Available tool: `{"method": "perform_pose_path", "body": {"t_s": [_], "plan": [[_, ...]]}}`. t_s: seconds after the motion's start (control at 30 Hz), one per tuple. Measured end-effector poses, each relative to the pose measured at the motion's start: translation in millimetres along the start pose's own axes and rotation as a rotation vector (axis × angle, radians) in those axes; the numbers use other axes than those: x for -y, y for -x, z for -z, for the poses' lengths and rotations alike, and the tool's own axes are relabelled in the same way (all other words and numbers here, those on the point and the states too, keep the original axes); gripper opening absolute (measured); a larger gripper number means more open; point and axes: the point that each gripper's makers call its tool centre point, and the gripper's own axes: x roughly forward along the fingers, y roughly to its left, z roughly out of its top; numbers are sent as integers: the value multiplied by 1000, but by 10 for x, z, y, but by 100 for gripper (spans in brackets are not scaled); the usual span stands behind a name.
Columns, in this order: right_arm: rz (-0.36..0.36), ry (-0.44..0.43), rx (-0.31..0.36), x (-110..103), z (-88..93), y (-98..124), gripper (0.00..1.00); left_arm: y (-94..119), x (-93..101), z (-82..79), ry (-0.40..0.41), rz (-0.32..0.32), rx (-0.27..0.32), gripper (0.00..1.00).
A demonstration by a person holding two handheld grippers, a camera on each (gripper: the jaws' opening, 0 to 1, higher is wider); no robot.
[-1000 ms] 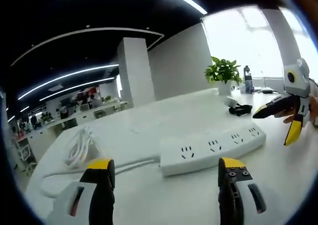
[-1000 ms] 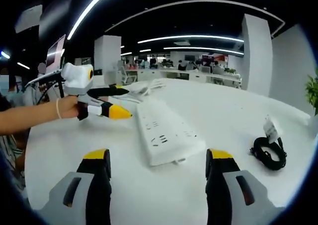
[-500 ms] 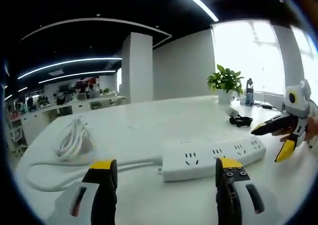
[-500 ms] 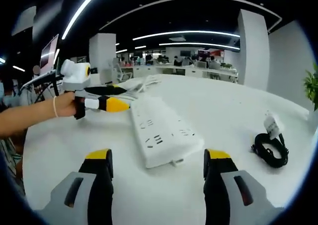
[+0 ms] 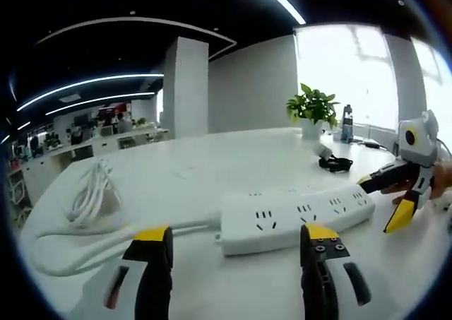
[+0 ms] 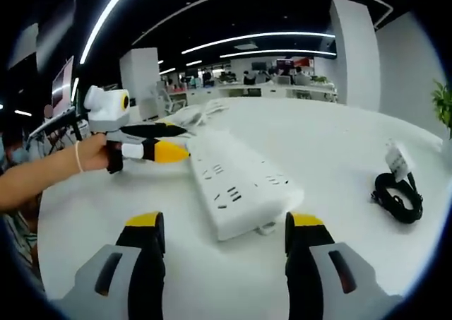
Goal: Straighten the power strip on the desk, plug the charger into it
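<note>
Grippers flank the white power strip (image 6: pixel 236 189): left gripper (image 5: pixel 233 236) at its cord end, right gripper (image 6: pixel 224 224) opposite, both spread wide, empty; charger (image 6: pixel 397 182) lies beyond.

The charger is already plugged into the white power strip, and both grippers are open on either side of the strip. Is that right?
Not quite. The charger lies loose on the desk with its coiled black cable, apart from the power strip, as the right gripper view shows. Both the left gripper and right gripper are open.

Tongs (image 5: pixel 233 239) open, near pwr strip (image 5: pixel 296 212).
</note>
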Motion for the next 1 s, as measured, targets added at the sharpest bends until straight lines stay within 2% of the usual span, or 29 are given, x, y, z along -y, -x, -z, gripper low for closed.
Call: {"method": "perform_pose_path", "body": {"t_s": [0.23, 0.43, 0.67, 1.0], "plan": [[12, 0, -14, 15, -1, -55, 66, -24, 35, 16, 2, 40, -25, 71], [22, 9, -26, 48, 20, -70, 64, -16, 92, 123, -61, 102, -100, 70], [37, 9, -35, 64, 49, -70, 62, -83, 58, 113, -54, 106, -97, 70], [58, 11, -37, 79, 102, -32, 59, -135, 119, 159, -71, 125, -133, 70]]}}
